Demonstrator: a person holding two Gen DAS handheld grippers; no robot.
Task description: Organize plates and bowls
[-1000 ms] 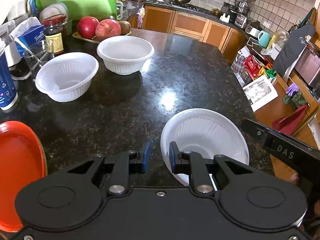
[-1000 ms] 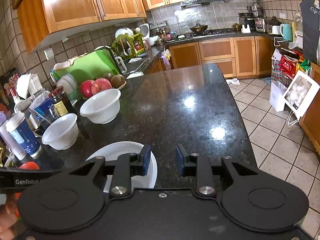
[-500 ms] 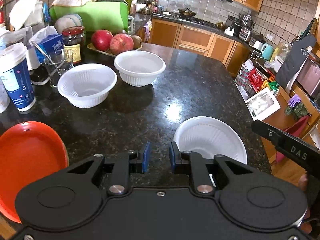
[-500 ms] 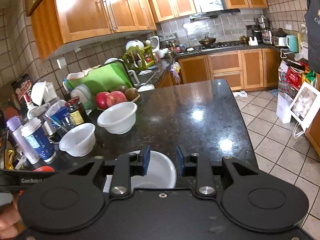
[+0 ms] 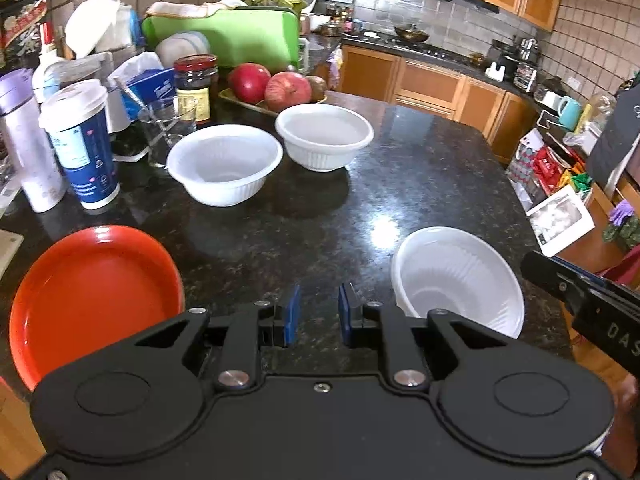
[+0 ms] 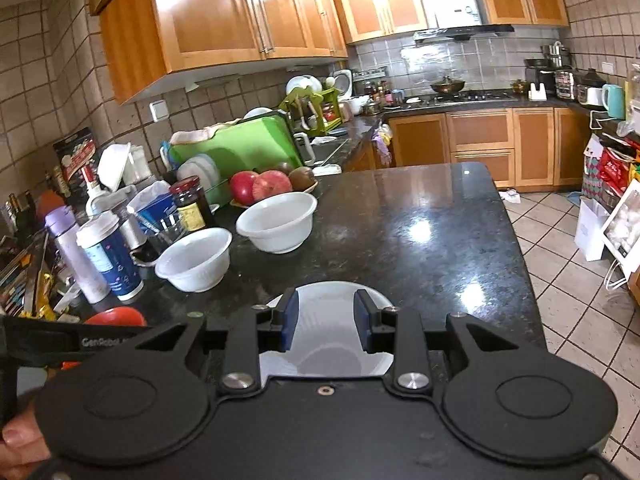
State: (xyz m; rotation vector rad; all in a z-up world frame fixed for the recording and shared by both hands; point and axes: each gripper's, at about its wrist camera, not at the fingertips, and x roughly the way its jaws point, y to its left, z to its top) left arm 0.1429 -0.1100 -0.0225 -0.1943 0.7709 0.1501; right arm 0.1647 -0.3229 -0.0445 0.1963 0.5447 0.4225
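The right gripper (image 6: 325, 322) body hides the near half of the white bowl (image 6: 326, 344) beneath it.

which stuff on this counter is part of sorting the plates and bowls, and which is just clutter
Part of the job:
- near white bowl
- middle white bowl
- far white bowl
- orange plate

Just lying about:
- fruit tray
- jam jar
- blue-and-white cup
- drinking glass
- green cutting board

Black granite counter (image 5: 320, 216); white bowls (image 5: 224, 168), apparently orange plate (image 5: 92, 300)
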